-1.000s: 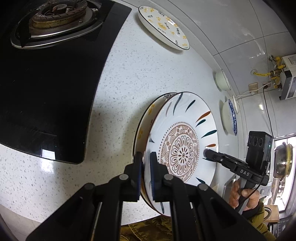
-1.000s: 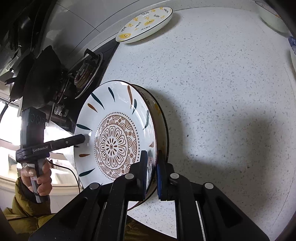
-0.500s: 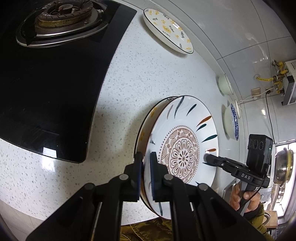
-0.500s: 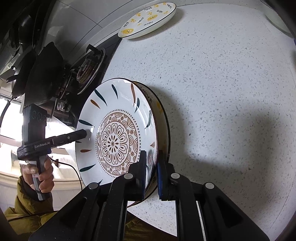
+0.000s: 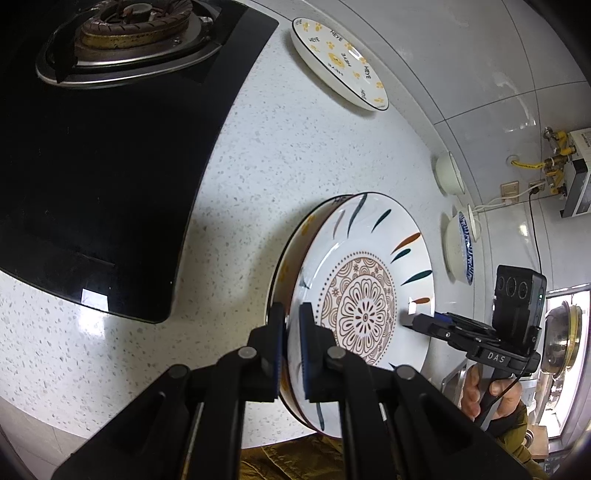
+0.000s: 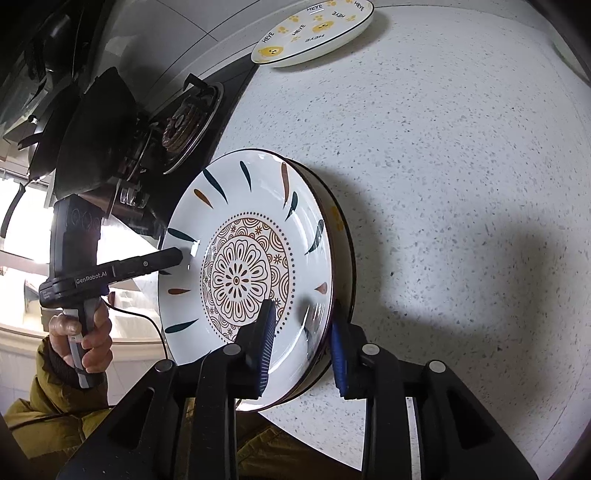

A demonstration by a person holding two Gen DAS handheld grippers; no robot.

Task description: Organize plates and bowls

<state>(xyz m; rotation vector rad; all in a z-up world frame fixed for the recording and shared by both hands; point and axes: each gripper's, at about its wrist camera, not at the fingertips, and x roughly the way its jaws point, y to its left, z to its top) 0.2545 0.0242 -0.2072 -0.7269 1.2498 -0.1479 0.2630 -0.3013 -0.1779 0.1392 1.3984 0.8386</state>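
A white plate with a brown flower pattern lies nested in a dark-rimmed plate with yellow marks on the speckled counter. My left gripper is shut on the patterned plate's near rim; in the right wrist view its tips sit on the plate's left rim. My right gripper straddles the rims of both plates. Its jaws are opening, and the blue pads stand off the plates. In the left wrist view its tips are at the plate's right edge.
A white plate with yellow paw prints lies at the back by the wall. A black gas hob with a burner takes the left side. A white bowl and a blue-rimmed bowl stand at the right.
The right gripper's jaws, shut on the plate rims before, have spread apart. The left gripper stays shut on the patterned plate, and the plates have hardly moved.
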